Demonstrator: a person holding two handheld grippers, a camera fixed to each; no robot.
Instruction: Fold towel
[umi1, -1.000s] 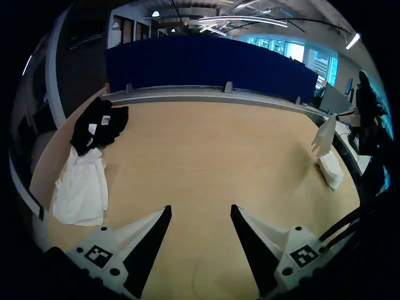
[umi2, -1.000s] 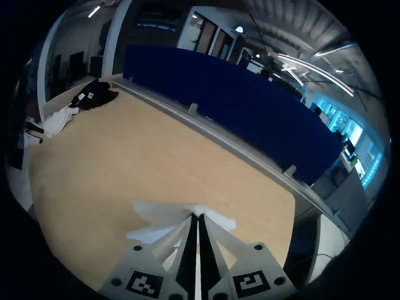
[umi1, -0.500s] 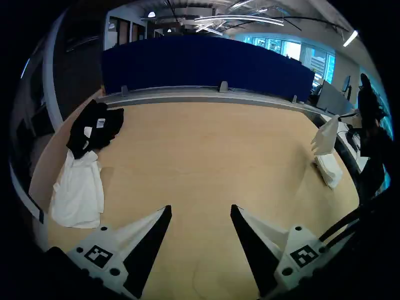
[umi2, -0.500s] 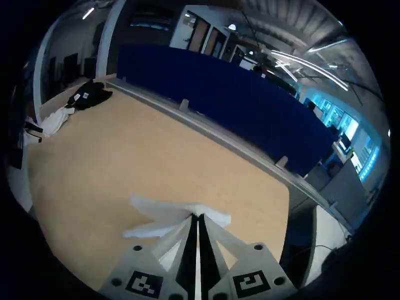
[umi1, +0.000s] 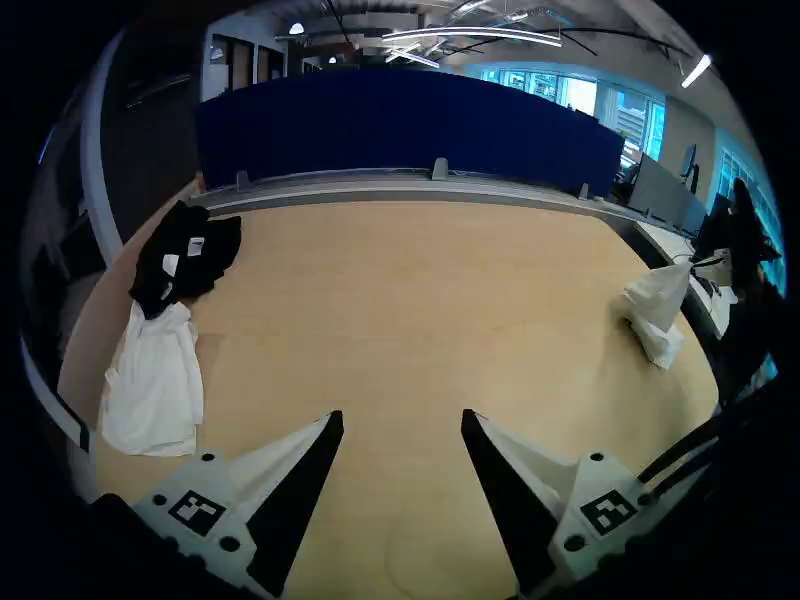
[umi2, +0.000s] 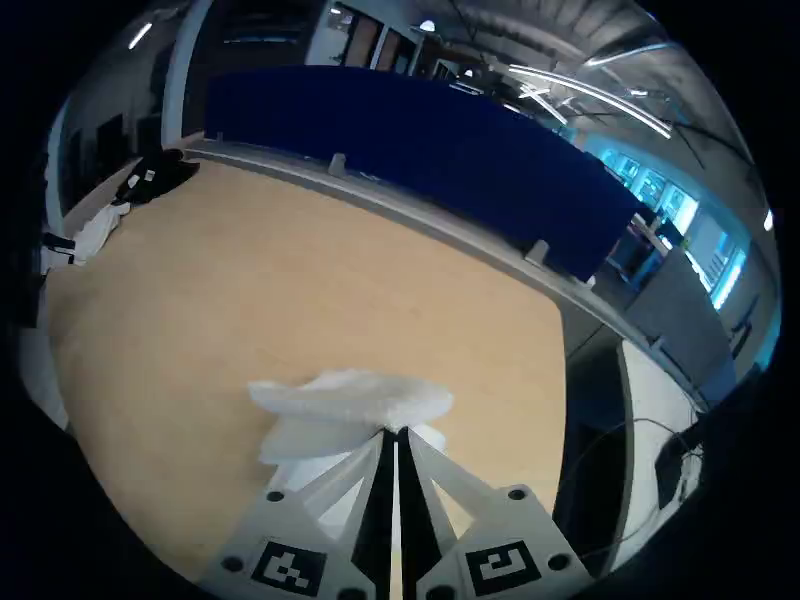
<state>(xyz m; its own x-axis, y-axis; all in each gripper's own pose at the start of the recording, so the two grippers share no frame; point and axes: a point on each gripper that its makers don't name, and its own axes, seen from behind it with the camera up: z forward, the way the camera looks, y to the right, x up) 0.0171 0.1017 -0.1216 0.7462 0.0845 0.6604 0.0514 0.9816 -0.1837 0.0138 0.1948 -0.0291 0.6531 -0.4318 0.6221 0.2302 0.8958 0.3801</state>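
In the right gripper view my right gripper (umi2: 397, 437) is shut on a white towel (umi2: 345, 402), which bunches in front of the fingertips and hangs over the wooden table (umi2: 250, 290). The same white towel (umi1: 655, 308) appears at the far right of the left gripper view, held up near the table's right edge by the other gripper. My left gripper (umi1: 400, 420) is open over the wooden table (umi1: 420, 300) with nothing between its fingers.
A white cloth (umi1: 152, 380) and a black garment (umi1: 185, 255) lie at the table's left edge. They show small at the far left as the white cloth (umi2: 95, 228) and black garment (umi2: 155, 175). A blue partition (umi1: 400, 125) runs along the back; a person (umi1: 740, 260) stands at right.
The right gripper has turned and lowered, and the towel it holds has gone from a stretched-up flap to a lower, bunched heap. The left gripper has shifted only slightly.
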